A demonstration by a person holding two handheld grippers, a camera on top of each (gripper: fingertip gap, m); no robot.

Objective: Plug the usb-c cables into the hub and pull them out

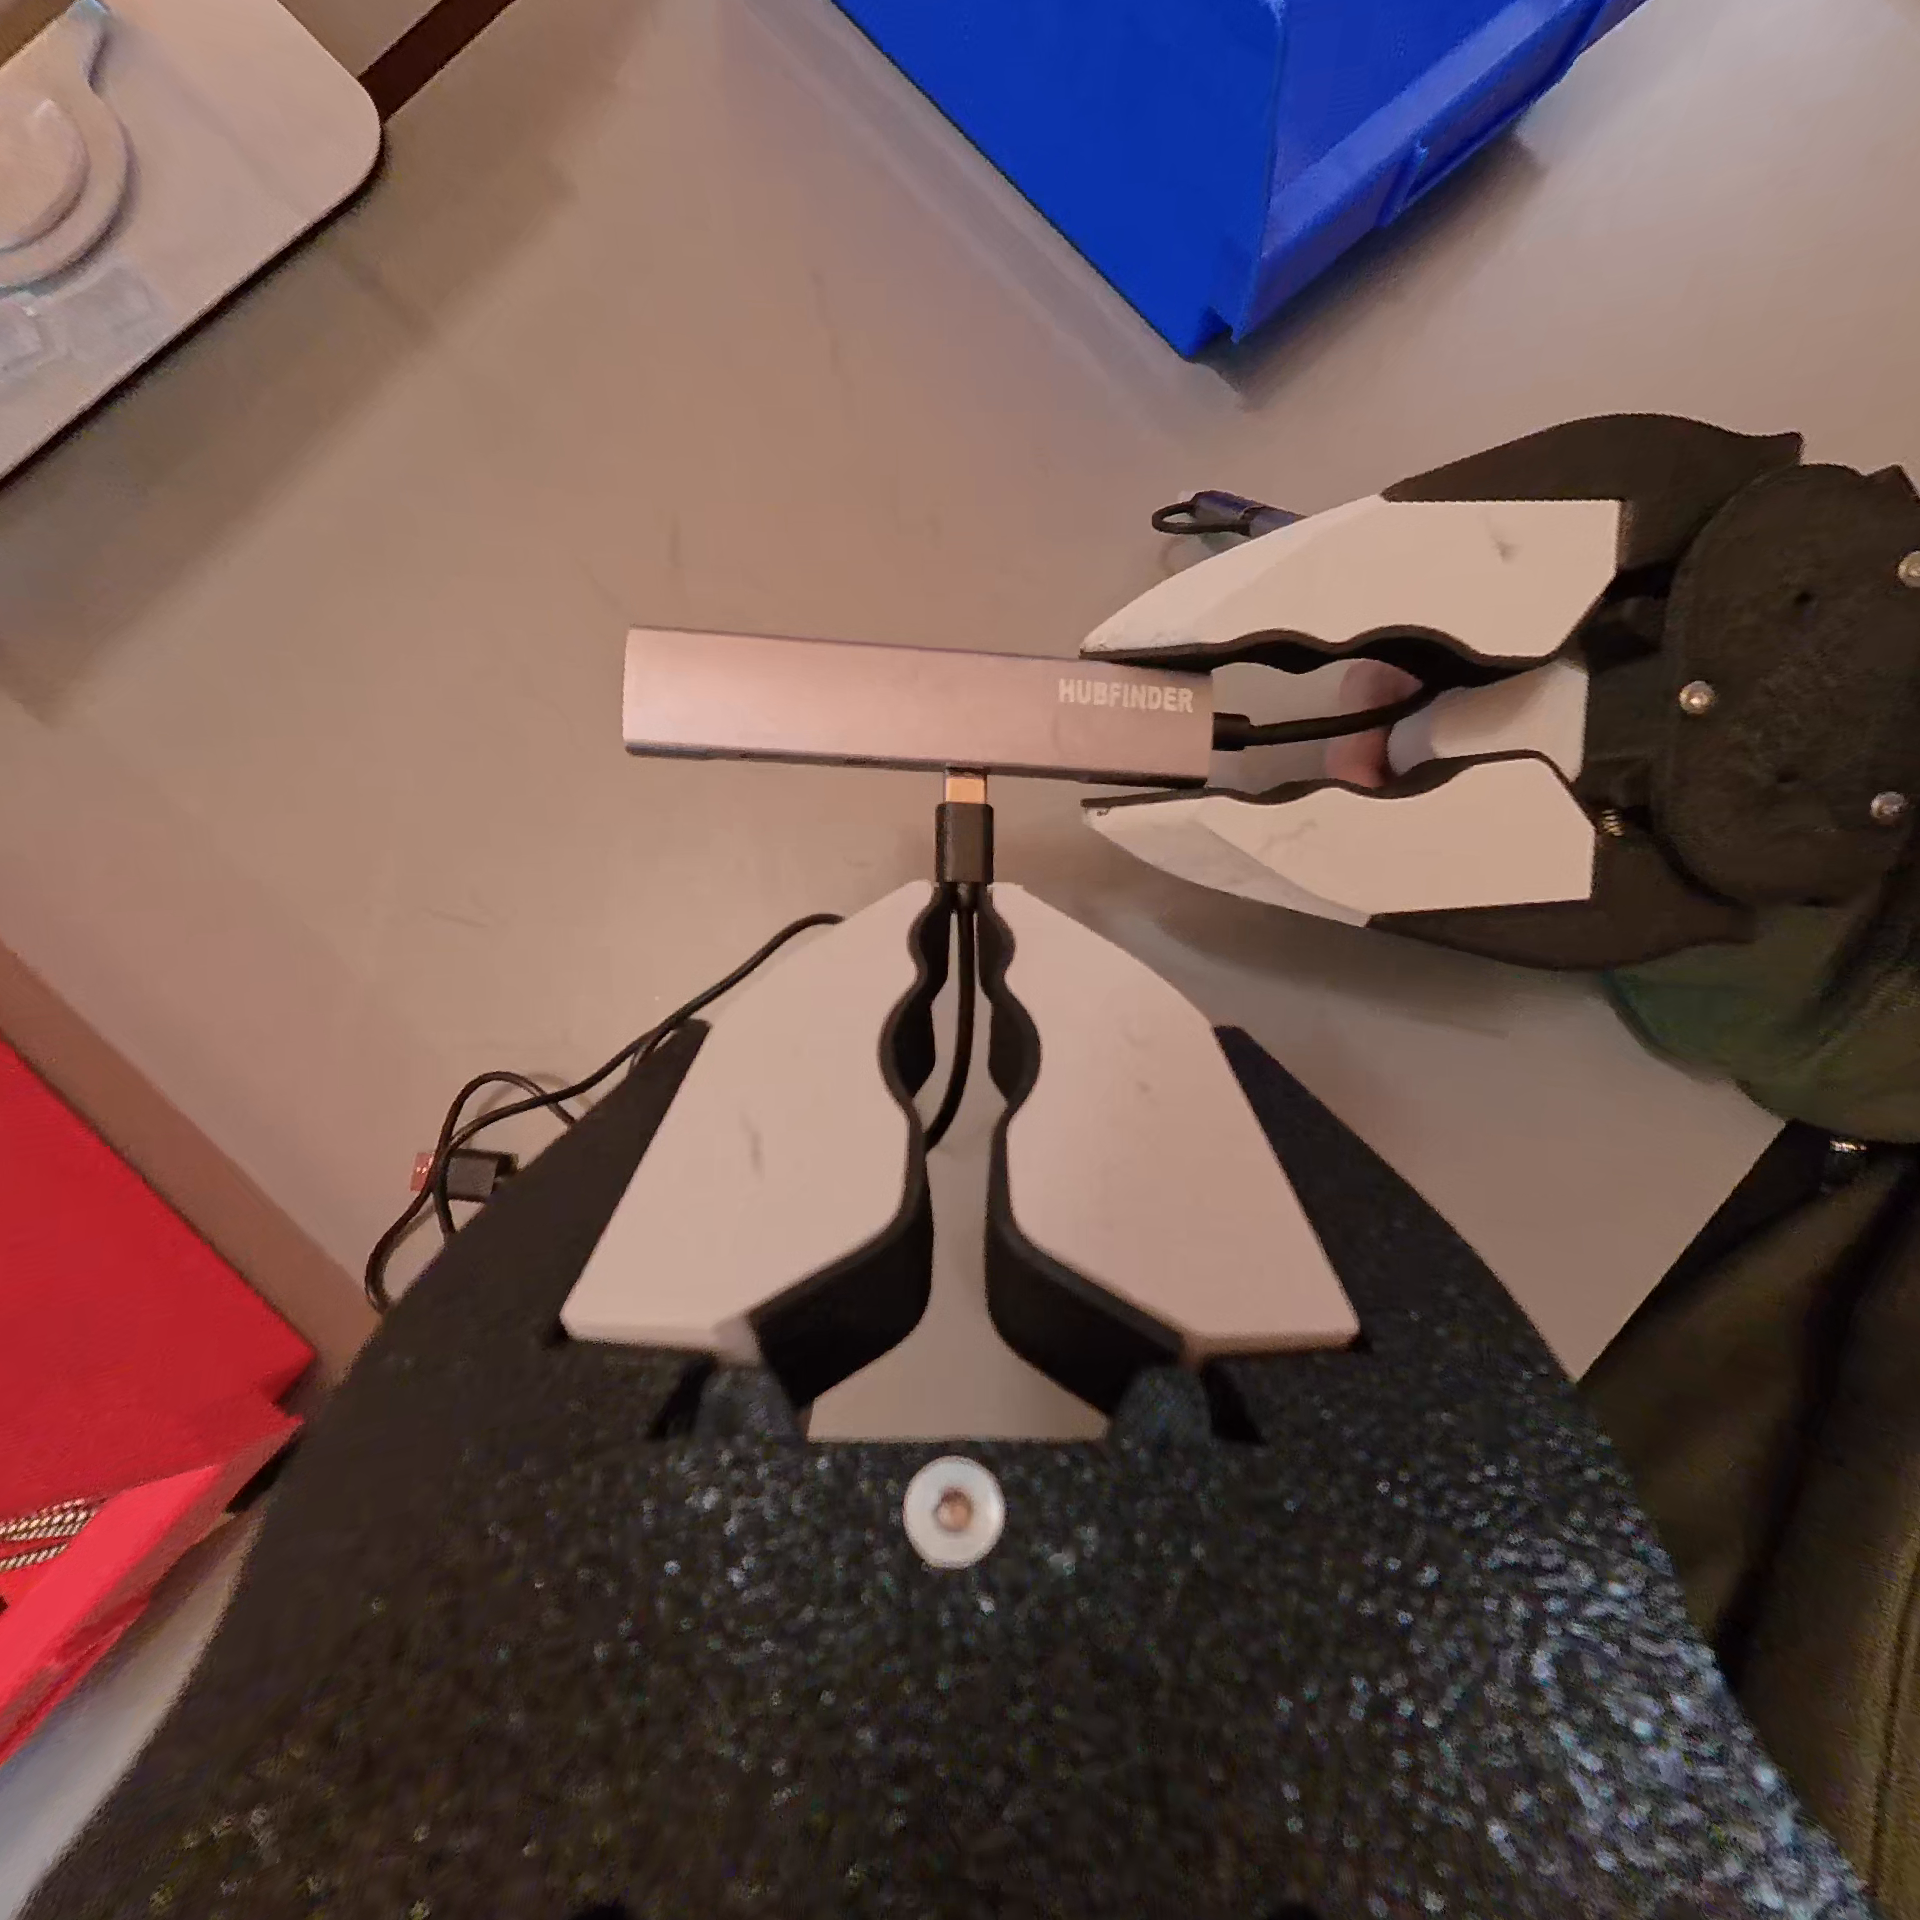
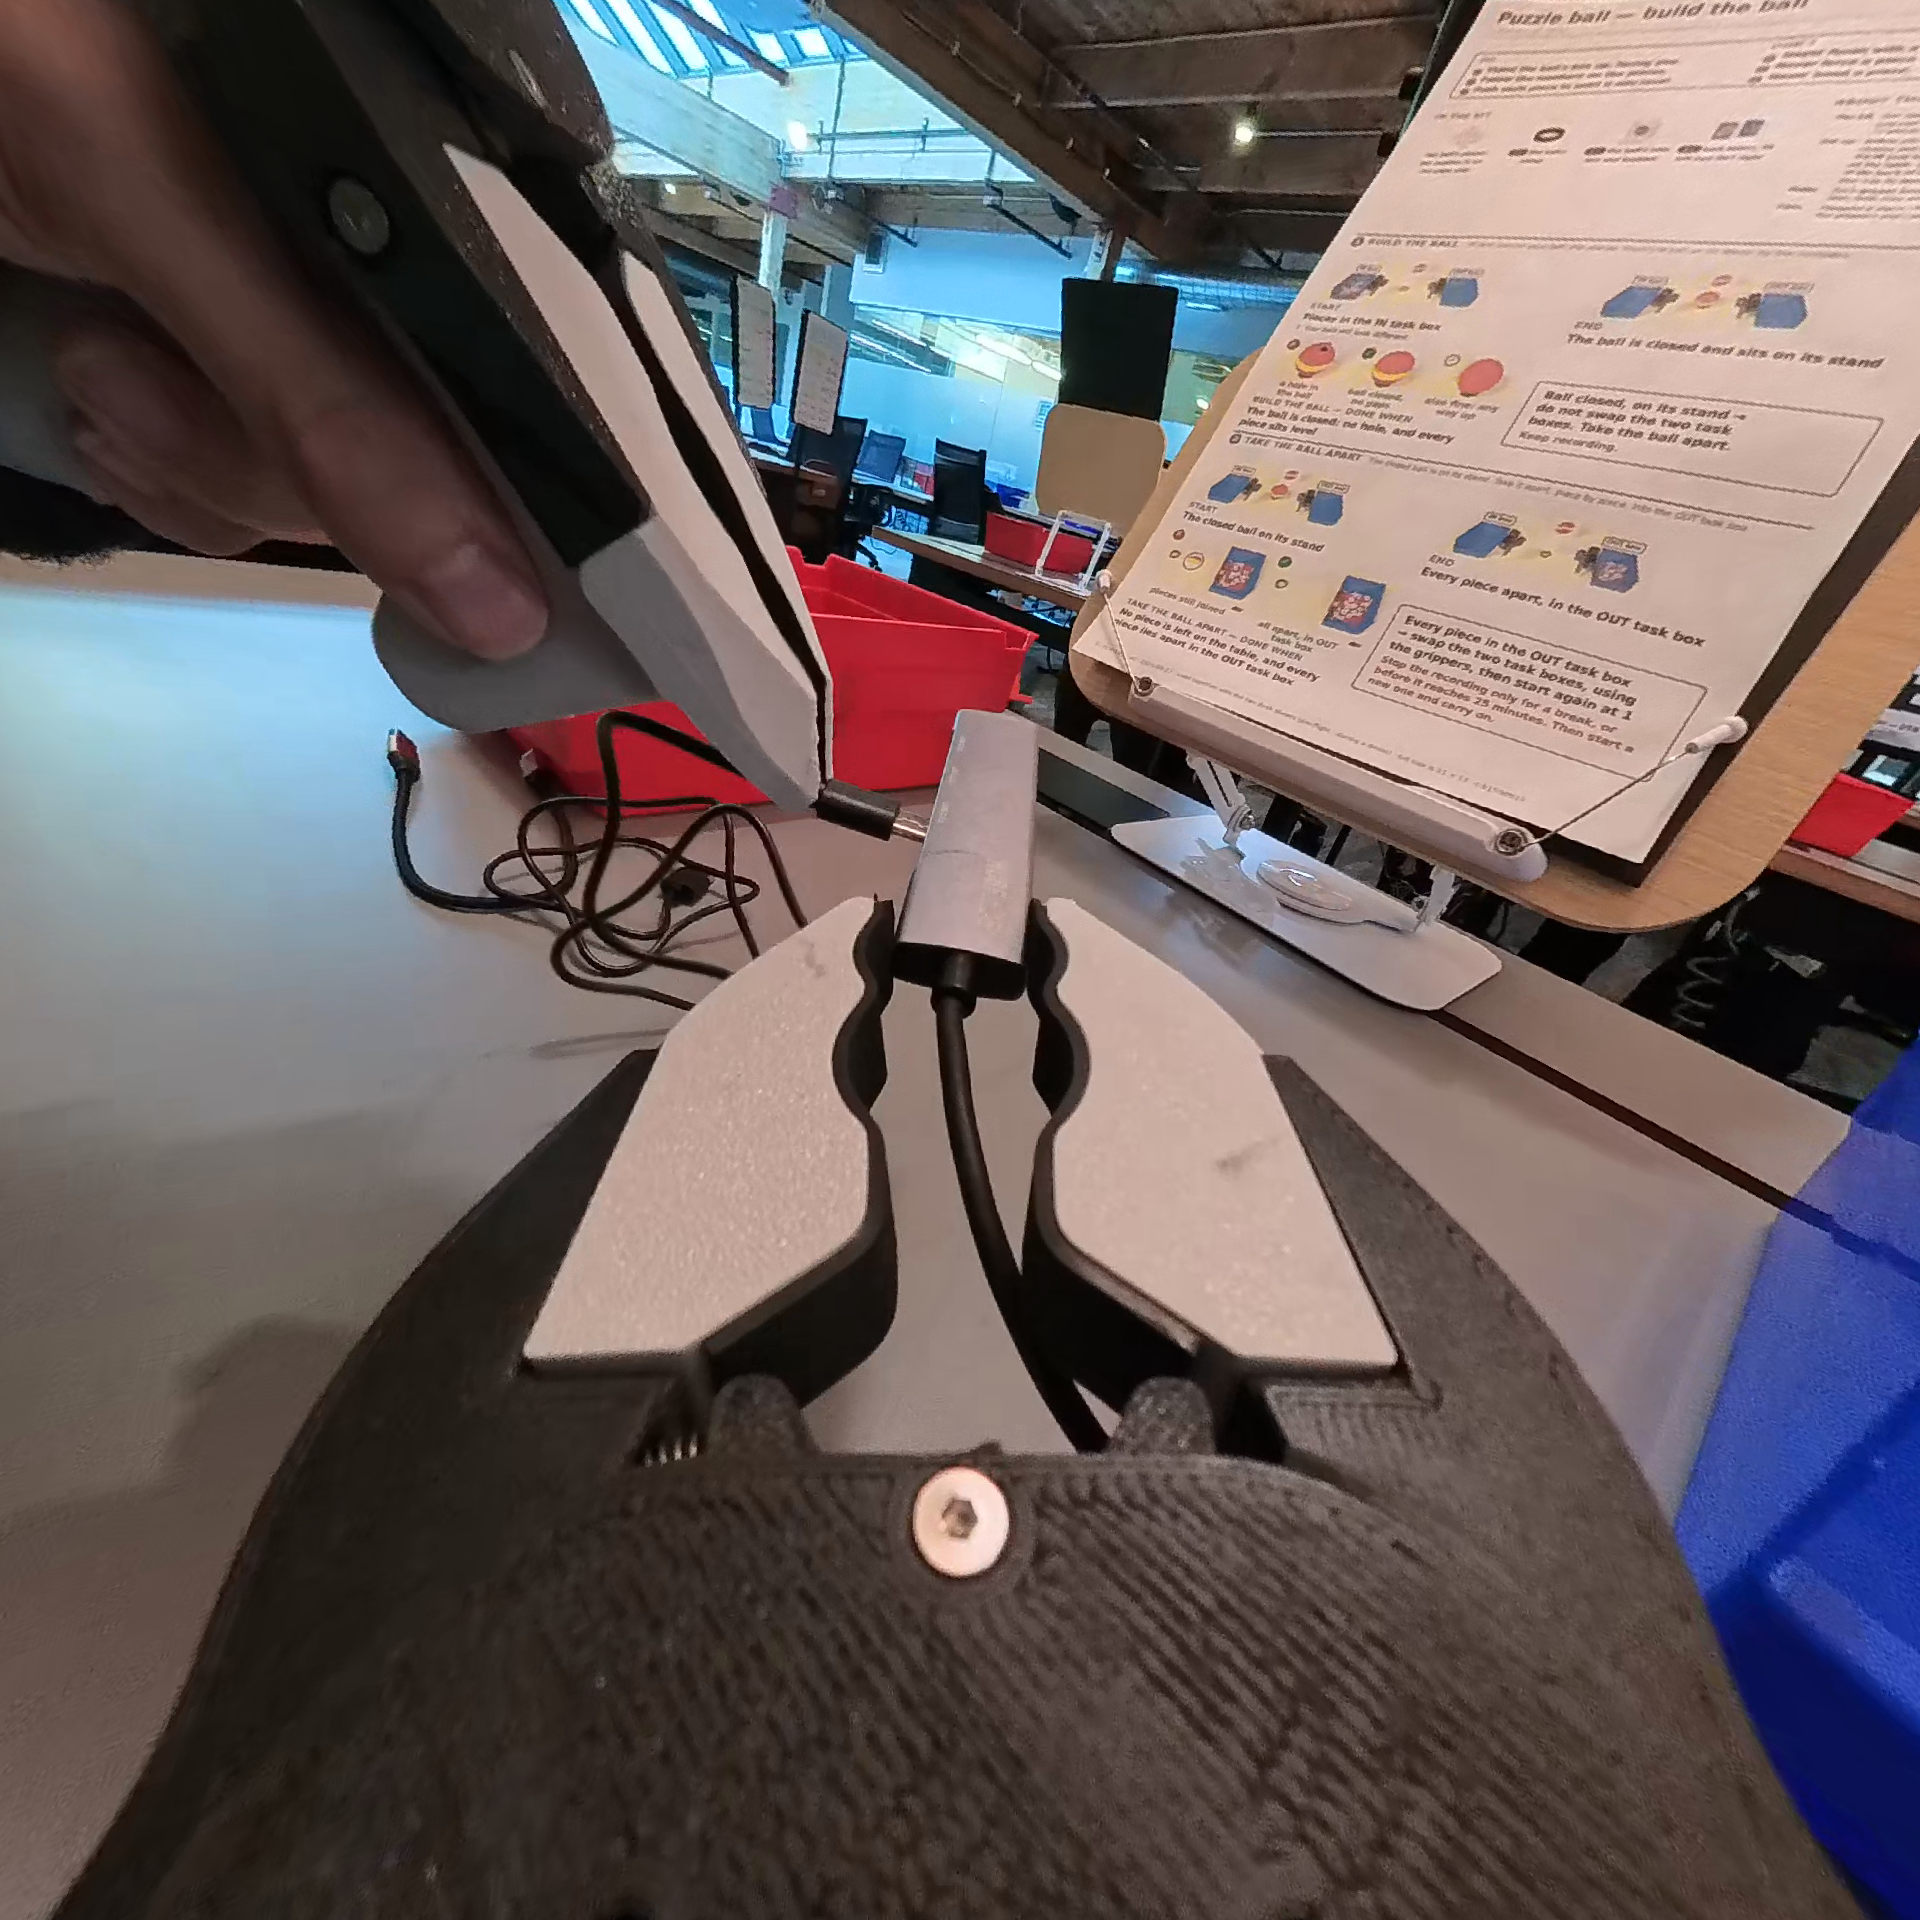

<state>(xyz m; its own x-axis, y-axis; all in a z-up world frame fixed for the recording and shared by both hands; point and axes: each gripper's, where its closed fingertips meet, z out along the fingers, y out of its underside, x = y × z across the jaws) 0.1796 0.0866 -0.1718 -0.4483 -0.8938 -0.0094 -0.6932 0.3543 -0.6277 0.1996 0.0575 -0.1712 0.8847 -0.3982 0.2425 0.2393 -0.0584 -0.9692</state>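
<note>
A grey bar-shaped hub is held above the grey table. My right gripper is shut on the hub's cable end; in the right wrist view the hub sits between its fingertips. My left gripper is shut on a black usb-c cable just behind its plug. The plug's metal tip sits in a port on the hub's near side. In the right wrist view the left gripper comes in from the upper left with the plug at the hub's side.
A blue bin stands at the far right, a red bin at the near left. Loose black cable lies coiled on the table. A stand holding an instruction sheet is behind the hub. Another small cable lies beyond the right gripper. The gap from one gripper's tips to the other's is roughly 4 centimetres.
</note>
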